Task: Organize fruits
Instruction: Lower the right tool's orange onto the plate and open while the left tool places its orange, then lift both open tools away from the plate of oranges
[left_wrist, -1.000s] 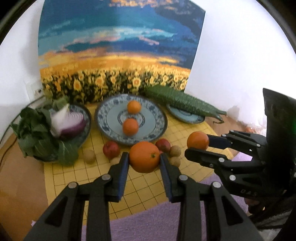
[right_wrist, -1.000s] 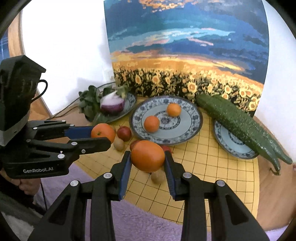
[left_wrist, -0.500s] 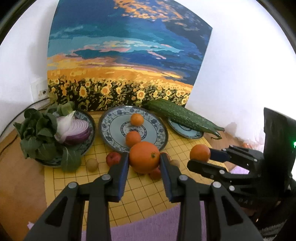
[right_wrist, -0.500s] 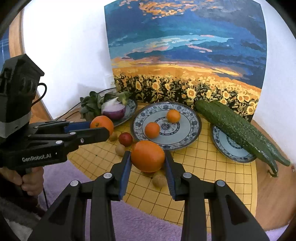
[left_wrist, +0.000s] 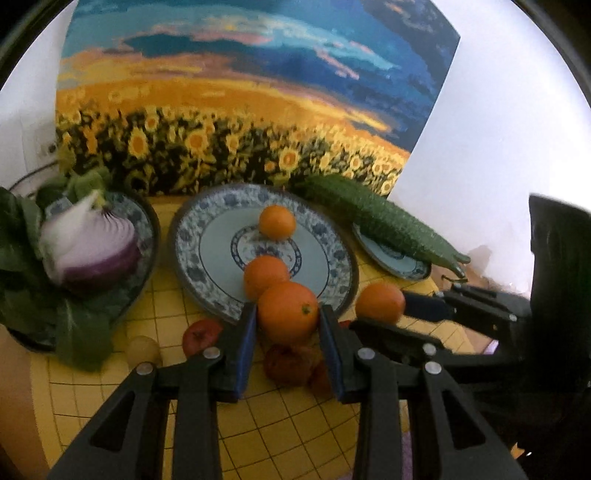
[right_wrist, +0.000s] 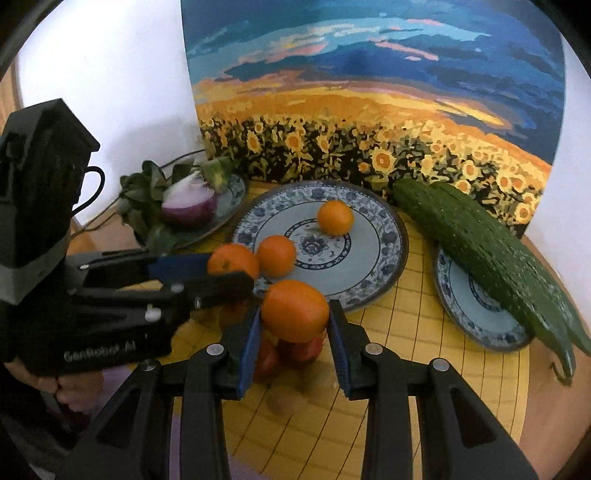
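Observation:
My left gripper is shut on an orange just above the near rim of the big blue-patterned plate. Two oranges lie on that plate. My right gripper is shut on another orange near the plate's front rim. In the right wrist view the left gripper holds its orange beside a plate orange. In the left wrist view the right gripper's orange shows at the right. Red apples and small brown fruits lie on the yellow mat.
A plate with a halved red onion and leafy greens stands at the left. Long cucumbers lie across a small plate at the right. A sunflower painting leans on the wall behind. A purple cloth covers the near edge.
Both grippers have moved forward toward the big plate, each still holding its orange. The plate and its oranges now appear larger and closer.

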